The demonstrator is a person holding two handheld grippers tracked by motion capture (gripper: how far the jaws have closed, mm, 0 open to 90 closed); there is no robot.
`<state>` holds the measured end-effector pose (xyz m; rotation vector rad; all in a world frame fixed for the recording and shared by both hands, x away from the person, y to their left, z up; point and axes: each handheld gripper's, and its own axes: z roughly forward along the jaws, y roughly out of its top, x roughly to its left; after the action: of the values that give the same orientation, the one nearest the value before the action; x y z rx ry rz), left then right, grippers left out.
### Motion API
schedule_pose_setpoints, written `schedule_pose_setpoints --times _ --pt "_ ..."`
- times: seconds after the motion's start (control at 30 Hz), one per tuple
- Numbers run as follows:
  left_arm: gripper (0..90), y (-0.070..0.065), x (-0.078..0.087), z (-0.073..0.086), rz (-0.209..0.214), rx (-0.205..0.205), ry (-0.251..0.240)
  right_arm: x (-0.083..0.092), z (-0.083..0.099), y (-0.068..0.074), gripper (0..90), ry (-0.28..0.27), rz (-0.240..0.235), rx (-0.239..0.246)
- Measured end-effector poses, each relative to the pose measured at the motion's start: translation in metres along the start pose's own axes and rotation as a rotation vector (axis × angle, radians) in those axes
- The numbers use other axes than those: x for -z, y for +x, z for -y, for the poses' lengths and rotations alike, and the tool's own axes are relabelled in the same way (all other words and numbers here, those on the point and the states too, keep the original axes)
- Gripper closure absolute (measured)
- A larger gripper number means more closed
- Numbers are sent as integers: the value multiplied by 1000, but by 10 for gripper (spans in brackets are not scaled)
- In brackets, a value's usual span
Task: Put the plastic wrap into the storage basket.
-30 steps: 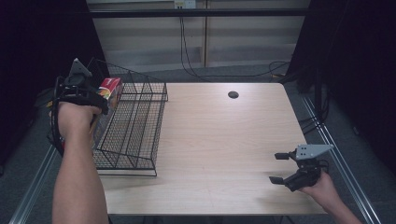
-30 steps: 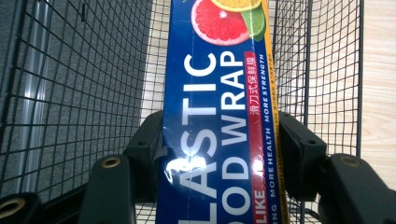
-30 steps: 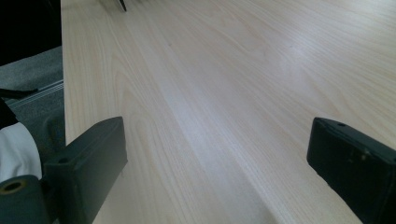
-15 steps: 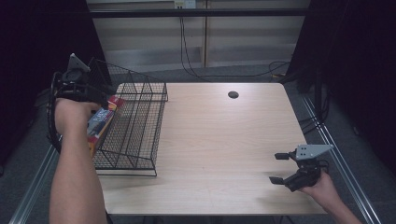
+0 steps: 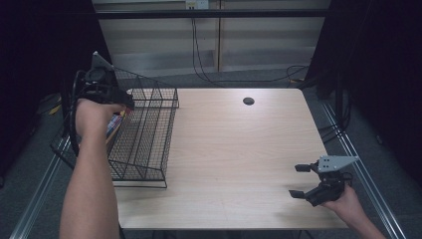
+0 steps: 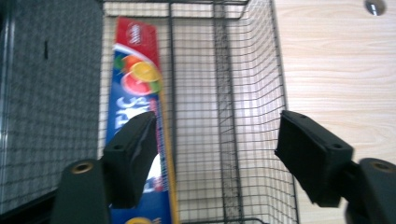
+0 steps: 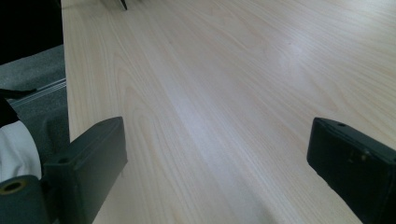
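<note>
Left claw [image 6: 212,154], hovering above the wire basket [image 5: 149,144], jaws standing apart and having just been opening, nothing between the pads. Item released: a long box [image 6: 137,107], red and blue with fruit printed on it, lying lengthwise inside the basket directly below the claw, along the wall beneath its left jaw and partly hidden behind that jaw. Table [image 5: 239,159] lying beyond the basket wall under the right jaw. Right claw [image 5: 304,180], jaws wide apart and empty, waiting low over the table's near right corner, well apart from the basket. Step in hand, as judged: letting go of the box and clearing the basket. Handling note: lifting straight up is advisable, keeping both jaws off the mesh walls and rim, so the box is not dragged or tipped.
</note>
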<state>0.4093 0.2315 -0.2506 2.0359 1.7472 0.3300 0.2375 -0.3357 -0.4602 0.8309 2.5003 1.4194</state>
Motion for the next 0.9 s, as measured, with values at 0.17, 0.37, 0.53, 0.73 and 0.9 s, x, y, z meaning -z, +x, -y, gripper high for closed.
schedule_pose_setpoints --times 0.17,0.37,0.53,0.73,0.9 --pt "238 -19 -1 -6 22 -54 -24 4 3 5 48 3 12 -1" --pt "203 -38 -2 -9 72 -104 -48 8 4 6 47 0 23 -4" --pt "167 -50 -5 -9 88 -144 -47 7 3 6 48 -3 22 -4" --pt "143 -65 -9 -8 134 -162 -66 7 3 6 48 -4 24 -2" --pt "138 -74 -12 -5 157 -194 -58 6 2 6 48 -3 20 -2"
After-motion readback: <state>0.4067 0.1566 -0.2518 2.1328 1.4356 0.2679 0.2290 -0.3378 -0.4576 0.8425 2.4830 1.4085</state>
